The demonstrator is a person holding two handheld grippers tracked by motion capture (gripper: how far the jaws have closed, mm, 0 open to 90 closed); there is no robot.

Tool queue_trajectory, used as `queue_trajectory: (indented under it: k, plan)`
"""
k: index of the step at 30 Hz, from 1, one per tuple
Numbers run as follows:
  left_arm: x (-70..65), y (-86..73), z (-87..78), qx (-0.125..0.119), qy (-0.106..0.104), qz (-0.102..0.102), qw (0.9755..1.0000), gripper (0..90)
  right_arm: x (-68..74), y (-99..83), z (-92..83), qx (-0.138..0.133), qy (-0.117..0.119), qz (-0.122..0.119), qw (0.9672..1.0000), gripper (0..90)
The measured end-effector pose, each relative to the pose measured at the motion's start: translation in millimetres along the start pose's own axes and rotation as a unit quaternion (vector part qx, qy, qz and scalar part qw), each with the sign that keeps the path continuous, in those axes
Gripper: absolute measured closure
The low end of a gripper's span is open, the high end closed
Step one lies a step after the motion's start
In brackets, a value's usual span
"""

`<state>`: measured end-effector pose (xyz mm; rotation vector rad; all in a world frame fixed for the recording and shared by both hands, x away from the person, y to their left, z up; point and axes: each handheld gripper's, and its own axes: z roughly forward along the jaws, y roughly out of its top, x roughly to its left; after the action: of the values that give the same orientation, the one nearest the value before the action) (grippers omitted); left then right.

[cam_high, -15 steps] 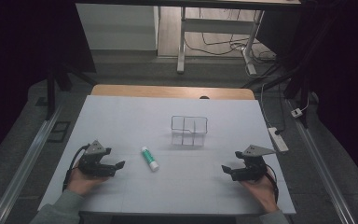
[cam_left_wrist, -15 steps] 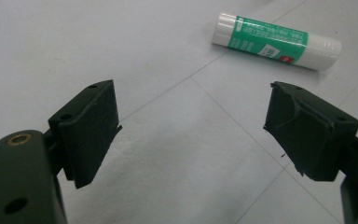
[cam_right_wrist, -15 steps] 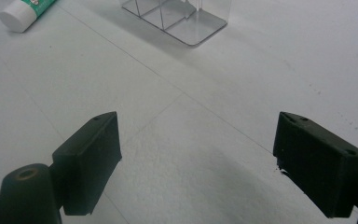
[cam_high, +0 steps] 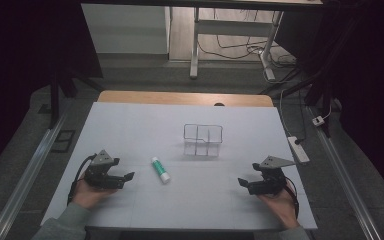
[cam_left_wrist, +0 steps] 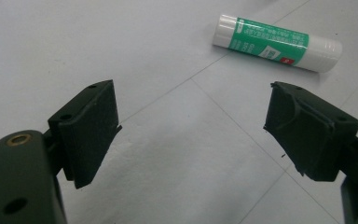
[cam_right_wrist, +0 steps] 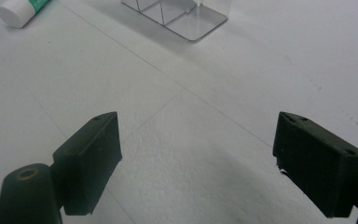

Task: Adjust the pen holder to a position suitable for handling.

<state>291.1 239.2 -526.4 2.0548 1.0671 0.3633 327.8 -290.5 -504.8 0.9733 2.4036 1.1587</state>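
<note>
left jaws: spread wide, nothing between them, hovering low over the worktop; left gripper aims toward the middle
right jaws: same deal, wide apart and empty; right gripper also points inward
ahead of left jaws: glue stick lying flat just past the tips, a bit off toward one jaw, not touched. It's the closest thing to that gripper
ahead of right jaws: bare worktop, then the clear organizer farther out, glue stick's white cap off at the far corner
organizer: stands upright beyond the glue stick, well apart from both grippers, compartments look empty
progress: looks like square one to me. Nothing picked up; I'd guess the stick goes in the organizer, so reach, grab, carry and drop are all left
hands: left hand and right hand low at the near edge, one per side, forearms coming in from below, grippers roughly level
</note>
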Motion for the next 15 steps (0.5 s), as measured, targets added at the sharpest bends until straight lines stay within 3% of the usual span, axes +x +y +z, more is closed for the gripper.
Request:
queue_trajectory:
  k: [15]
  plan:
    - [-2.4,-0.8,-1.3,-0.001,0.004,0.004,1.0,17.1,0.1,6.3,2.0,-0.006,-0.002,0.0,1.0,15.1]
